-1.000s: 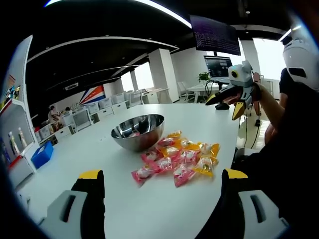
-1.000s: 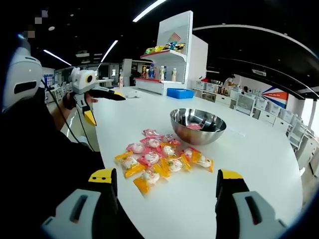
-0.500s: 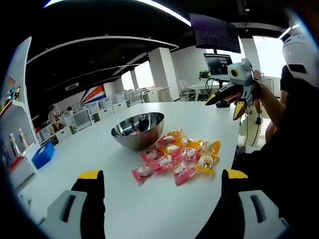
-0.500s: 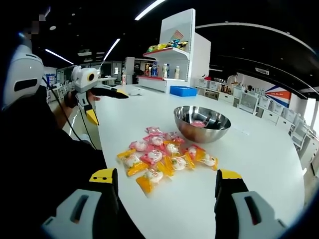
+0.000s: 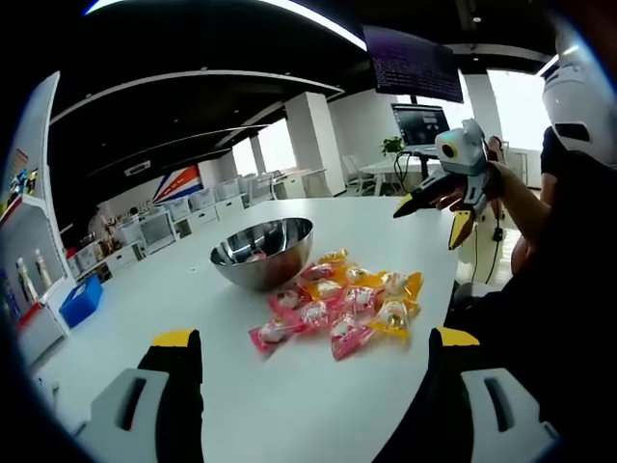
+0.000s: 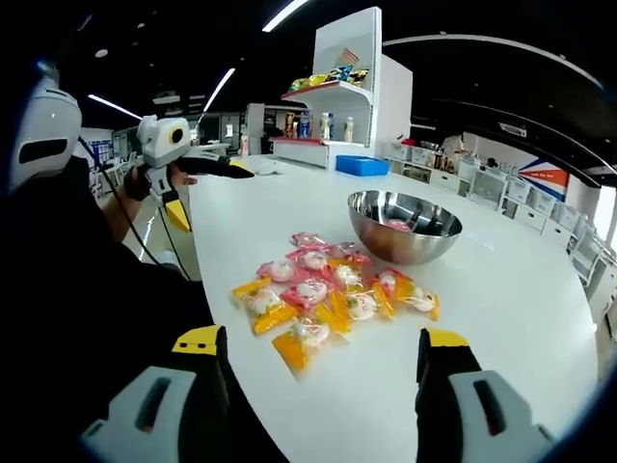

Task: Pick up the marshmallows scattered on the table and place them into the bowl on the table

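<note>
A steel bowl point(image 5: 262, 253) point(image 6: 403, 227) stands on the white table point(image 5: 318, 405) point(image 6: 540, 318) with something pink inside it. Several pink and yellow wrapped marshmallows point(image 5: 337, 301) point(image 6: 323, 294) lie in a loose pile just in front of the bowl. My left gripper point(image 5: 314, 340) hovers open above the table, short of the pile, with nothing between its jaws. My right gripper point(image 6: 320, 340) is likewise open and empty, near the pile's closest yellow packet. In the left gripper view the right gripper point(image 5: 434, 203) is held in a hand over the table's edge. In the right gripper view the left gripper point(image 6: 183, 166) hangs at the far left.
A white shelf point(image 6: 342, 92) with bottles and a blue bin point(image 6: 359, 166) point(image 5: 82, 299) stand past the table's far end. Monitors point(image 5: 421, 125) and desks fill the background. The person's dark clothing point(image 5: 540, 318) point(image 6: 87, 318) borders the table's near edge.
The right gripper's view has drifted, so the pile and bowl now sit further right and closer. In the left gripper view the right gripper has dipped slightly down and left. Nothing was grasped.
</note>
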Demonstrator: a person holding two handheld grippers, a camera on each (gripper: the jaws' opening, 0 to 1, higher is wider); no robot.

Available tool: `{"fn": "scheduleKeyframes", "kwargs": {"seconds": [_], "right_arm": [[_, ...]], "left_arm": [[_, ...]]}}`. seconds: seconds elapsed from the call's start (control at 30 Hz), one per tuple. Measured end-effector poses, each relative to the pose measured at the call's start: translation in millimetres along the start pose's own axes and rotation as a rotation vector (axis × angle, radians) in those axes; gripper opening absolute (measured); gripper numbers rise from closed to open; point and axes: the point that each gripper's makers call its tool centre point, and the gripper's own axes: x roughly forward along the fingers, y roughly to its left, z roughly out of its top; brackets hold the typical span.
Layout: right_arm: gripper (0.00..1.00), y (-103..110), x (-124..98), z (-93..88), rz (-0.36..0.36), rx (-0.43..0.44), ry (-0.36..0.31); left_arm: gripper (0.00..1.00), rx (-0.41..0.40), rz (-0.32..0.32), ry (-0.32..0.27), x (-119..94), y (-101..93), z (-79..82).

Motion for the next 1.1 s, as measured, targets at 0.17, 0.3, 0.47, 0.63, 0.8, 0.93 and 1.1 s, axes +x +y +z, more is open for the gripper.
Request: {"fn": "scheduleKeyframes", "kwargs": {"seconds": [0.17,0.3,0.47,0.63,0.8,0.93,1.1], "right_arm": [[0.75,10.1,18.8,-4.7,0.017,0.055,0.012],[0.73,-0.4,31.3,-6.8,-0.069,0.202,-0.006],[0.57,-1.0,46.4,-10.8,-0.128,0.249,-0.026],[0.53,4.6,60.8,-20.2,-0.15,0.265,0.001],[0.45,0.4,69.1,-29.8,-0.197,0.257,0.02],[0.39,1.2,76.9,-36.0,-0.198,0.257,0.028],[0.32,-4.5,76.9,-34.6,-0.224,0.238,0.012]], "left_arm": [[0.96,0.002,0.0,0.001,1.2,0.6,-0.1],[0.96,0.012,-0.008,0.007,1.1,-2.3,-1.7],[0.96,0.008,-0.016,0.007,0.4,-3.9,-2.7],[0.96,0.019,-0.035,0.005,0.1,-9.6,-2.6],[0.96,-0.001,-0.025,0.0,0.1,-4.6,-5.1],[0.96,0.002,-0.023,0.003,0.3,-5.0,-6.4],[0.96,0.004,-0.022,0.006,1.9,-5.4,-7.8]]}}
